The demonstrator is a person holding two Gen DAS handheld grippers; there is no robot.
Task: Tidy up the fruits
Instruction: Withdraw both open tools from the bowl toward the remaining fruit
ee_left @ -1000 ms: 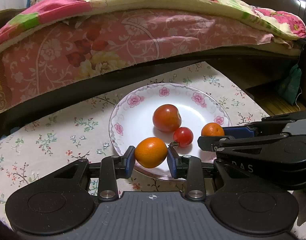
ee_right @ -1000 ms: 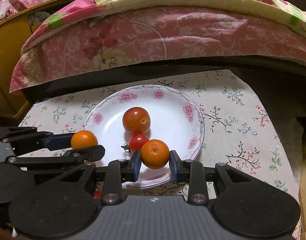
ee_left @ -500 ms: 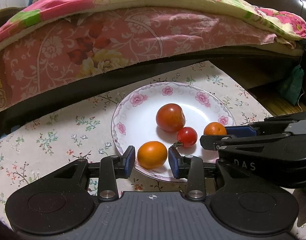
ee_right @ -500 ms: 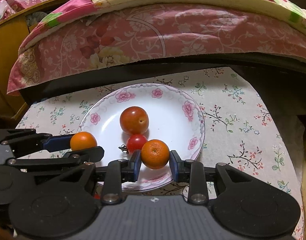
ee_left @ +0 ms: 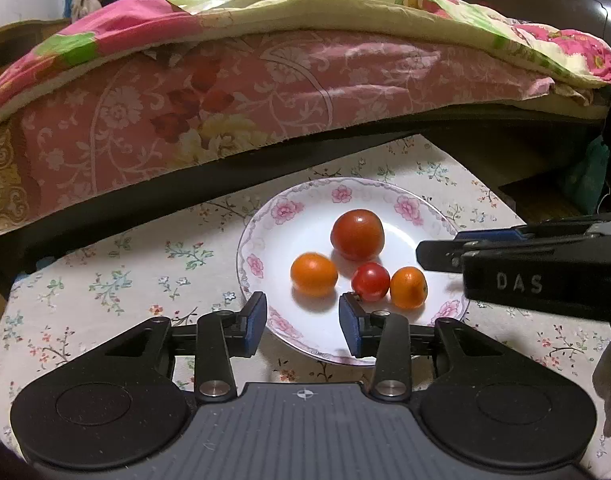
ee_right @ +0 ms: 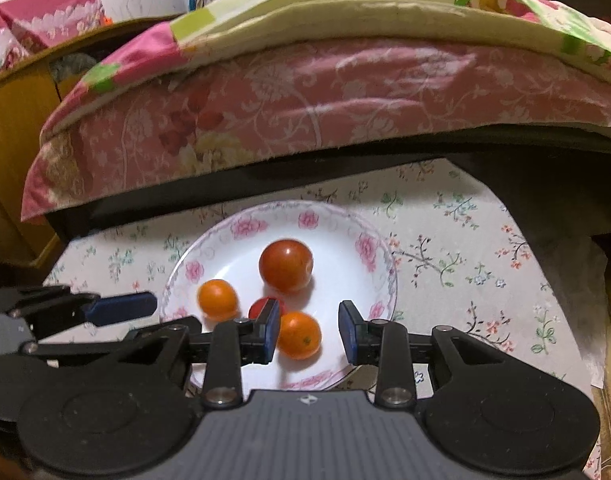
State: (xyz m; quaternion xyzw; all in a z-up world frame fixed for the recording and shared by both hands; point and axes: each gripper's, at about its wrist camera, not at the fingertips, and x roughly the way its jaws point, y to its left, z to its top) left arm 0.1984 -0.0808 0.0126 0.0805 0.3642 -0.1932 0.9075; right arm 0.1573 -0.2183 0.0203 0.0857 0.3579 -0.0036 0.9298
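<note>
Four fruits sat on plate (ee_left: 261, 236). Left tool (ee_left: 302, 322) spread, just opening, nothing between pads. Right tool (ee_right: 309, 330) spread; orange (ee_right: 299, 334) loose beside left pad. Risk: pad nudge rolling orange (ee_left: 313, 274) off rim.

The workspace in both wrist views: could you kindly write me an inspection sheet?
Surface: floral cloth.
Job's things: plate holds big tomato, small tomato, left orange, right orange.
Clutter: nothing seen.
Grippers: left hand-held gripper has just been opening, nothing between its jaws; right hand-held gripper open, right orange seen between its jaws, unclamped.
Cables: nothing seen.
Surroundings: bed with pink quilt behind.
</note>
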